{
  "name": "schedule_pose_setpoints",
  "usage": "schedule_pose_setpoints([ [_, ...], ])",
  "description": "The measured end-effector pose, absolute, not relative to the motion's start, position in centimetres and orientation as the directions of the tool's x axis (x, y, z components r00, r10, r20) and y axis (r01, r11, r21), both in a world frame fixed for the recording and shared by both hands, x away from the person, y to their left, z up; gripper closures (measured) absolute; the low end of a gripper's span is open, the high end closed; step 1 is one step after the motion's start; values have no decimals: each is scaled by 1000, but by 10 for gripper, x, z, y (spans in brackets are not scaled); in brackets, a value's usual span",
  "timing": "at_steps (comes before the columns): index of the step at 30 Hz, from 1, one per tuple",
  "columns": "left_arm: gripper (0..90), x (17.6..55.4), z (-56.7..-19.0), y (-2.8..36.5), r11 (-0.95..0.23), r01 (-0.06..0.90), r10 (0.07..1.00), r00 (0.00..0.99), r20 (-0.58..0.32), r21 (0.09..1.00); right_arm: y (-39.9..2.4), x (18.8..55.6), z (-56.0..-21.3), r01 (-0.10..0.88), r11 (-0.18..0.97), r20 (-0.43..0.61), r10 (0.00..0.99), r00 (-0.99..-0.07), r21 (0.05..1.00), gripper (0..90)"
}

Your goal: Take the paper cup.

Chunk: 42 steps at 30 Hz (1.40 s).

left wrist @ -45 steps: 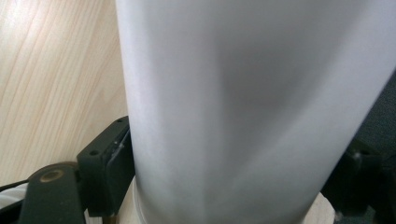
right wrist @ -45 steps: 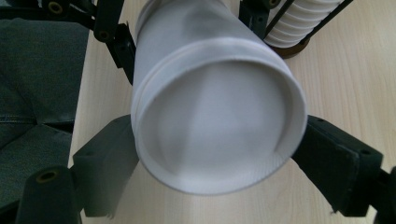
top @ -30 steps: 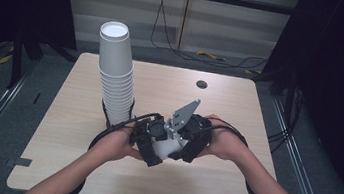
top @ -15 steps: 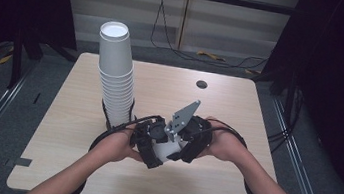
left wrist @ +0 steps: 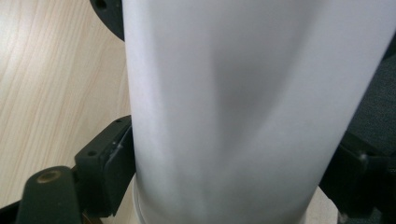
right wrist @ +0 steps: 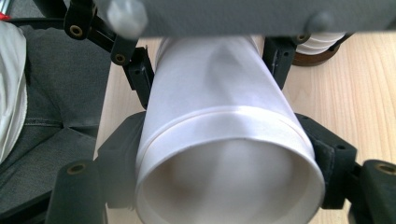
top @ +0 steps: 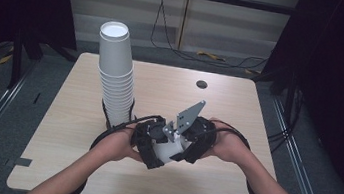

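Note:
A white paper cup (top: 168, 150) lies on its side between both grippers, just above the table's front middle. My left gripper (top: 148, 142) is shut on its narrower end; the cup wall (left wrist: 233, 107) sits between black pads (left wrist: 105, 170). My right gripper (top: 195, 141) is shut on the end with the rim, and the open mouth (right wrist: 224, 182) faces its camera between its pads (right wrist: 329, 156). The left gripper's jaws clamp the cup farther along it. Whether this is one cup or nested cups I cannot tell. A tall stack of white cups (top: 115, 77) stands upright to the left behind.
The wooden table (top: 229, 185) has a small dark round hole (top: 201, 85) at the back right. Black cables loop around the stack's foot (right wrist: 314, 56). A grey three-cornered plate (top: 188, 117) rises above the grippers. Dark floor and metal rails flank the table.
The hands and the cup have barely shifted. Both grippers stay shut on the cup.

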<state>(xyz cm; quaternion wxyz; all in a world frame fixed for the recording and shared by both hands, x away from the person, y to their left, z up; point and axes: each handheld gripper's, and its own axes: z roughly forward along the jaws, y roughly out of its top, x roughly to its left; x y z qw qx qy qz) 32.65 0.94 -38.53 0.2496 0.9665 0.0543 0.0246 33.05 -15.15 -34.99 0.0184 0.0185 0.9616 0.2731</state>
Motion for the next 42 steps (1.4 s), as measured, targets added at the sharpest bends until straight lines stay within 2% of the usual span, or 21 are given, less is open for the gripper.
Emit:
schedule_pose_setpoints([
  [1,154,330,-383,11,-884,50,78,996,42,464,-152,331,-350,30,850,-23,49,-999,526,265],
  [16,133,331,-382,20,-854,62,89,996,27,516,-156,334,-351,40,853,-14,56,-998,521,264],
  [26,65,334,-383,27,-838,115,133,991,-4,533,-168,338,-353,65,849,-11,83,-997,525,261],
  [42,2,340,-388,41,-784,200,218,975,-41,587,-192,345,-353,160,778,26,182,-983,607,257],
])
